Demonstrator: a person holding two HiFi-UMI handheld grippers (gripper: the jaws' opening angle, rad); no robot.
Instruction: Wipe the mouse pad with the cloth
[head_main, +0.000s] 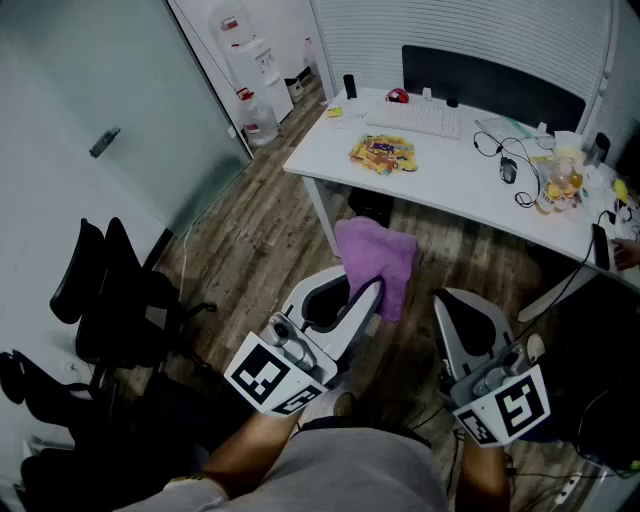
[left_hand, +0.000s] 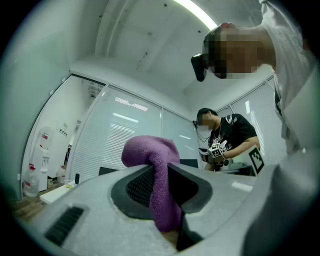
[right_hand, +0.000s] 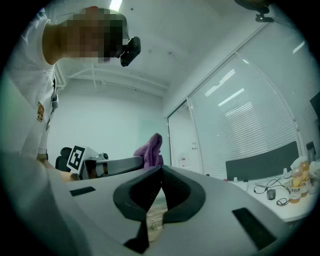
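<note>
Left gripper (head_main: 372, 292) grasps the cloth (head_main: 381, 256), likely for carrying to the far desk (head_main: 452, 178); right gripper (head_main: 452, 303) is clenched, empty.

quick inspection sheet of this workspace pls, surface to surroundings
surface: white desk, near edge bare
job's things: purple cloth held in the air, short of the desk; mouse pad cannot be made out
clutter: keyboard, snack packets, mouse, bottles
grippers: left hand-held gripper shut on the cloth; right hand-held gripper shut, empty
cables: black cable looped near the mouse
surroundings: wood floor, black chairs, water dispenser
</note>
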